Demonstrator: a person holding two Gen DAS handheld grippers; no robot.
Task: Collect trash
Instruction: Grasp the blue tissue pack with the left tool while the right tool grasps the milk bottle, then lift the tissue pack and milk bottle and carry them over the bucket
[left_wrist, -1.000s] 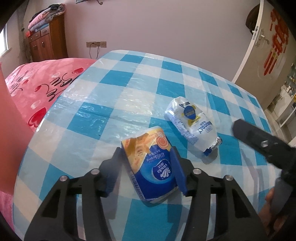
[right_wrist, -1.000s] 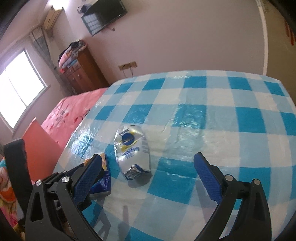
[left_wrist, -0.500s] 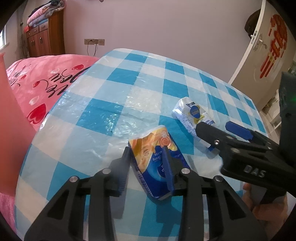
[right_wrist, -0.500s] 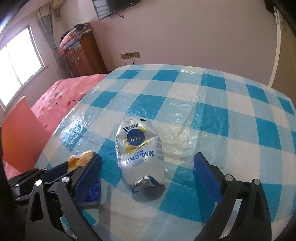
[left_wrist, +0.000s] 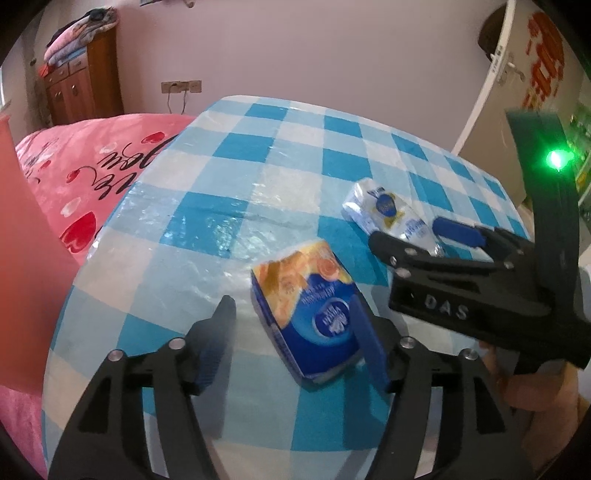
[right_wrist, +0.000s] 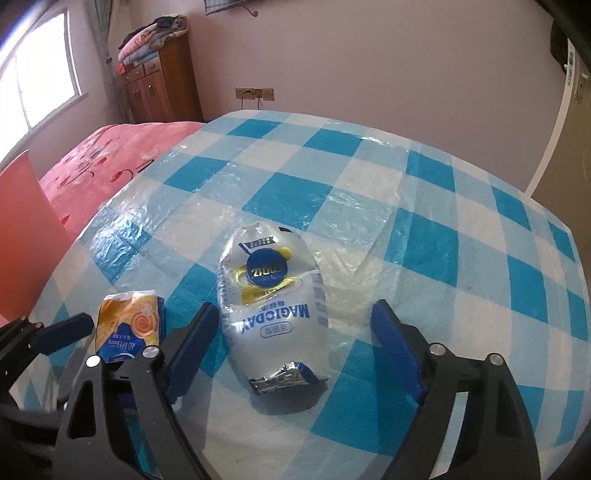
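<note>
A blue and orange tissue pack (left_wrist: 310, 310) lies on the blue checked table (left_wrist: 229, 177). My left gripper (left_wrist: 295, 332) is open around it, the right finger against the pack and the left finger apart from it. A white and silver snack wrapper (right_wrist: 273, 306) lies further right; it also shows in the left wrist view (left_wrist: 391, 214). My right gripper (right_wrist: 291, 343) is open with its fingers on either side of the wrapper's near end, not touching it. The tissue pack shows at the left in the right wrist view (right_wrist: 127, 328).
A bed with a pink cover (left_wrist: 85, 177) lies left of the table. A red-orange panel (left_wrist: 26, 236) stands close at the left edge. A wooden cabinet (right_wrist: 159, 85) stands at the back wall, a door (left_wrist: 517, 74) at the right.
My left gripper has opened; half a second ago it was squeezing the tissue pack. My right gripper has moved forward so its fingers flank the wrapper.
</note>
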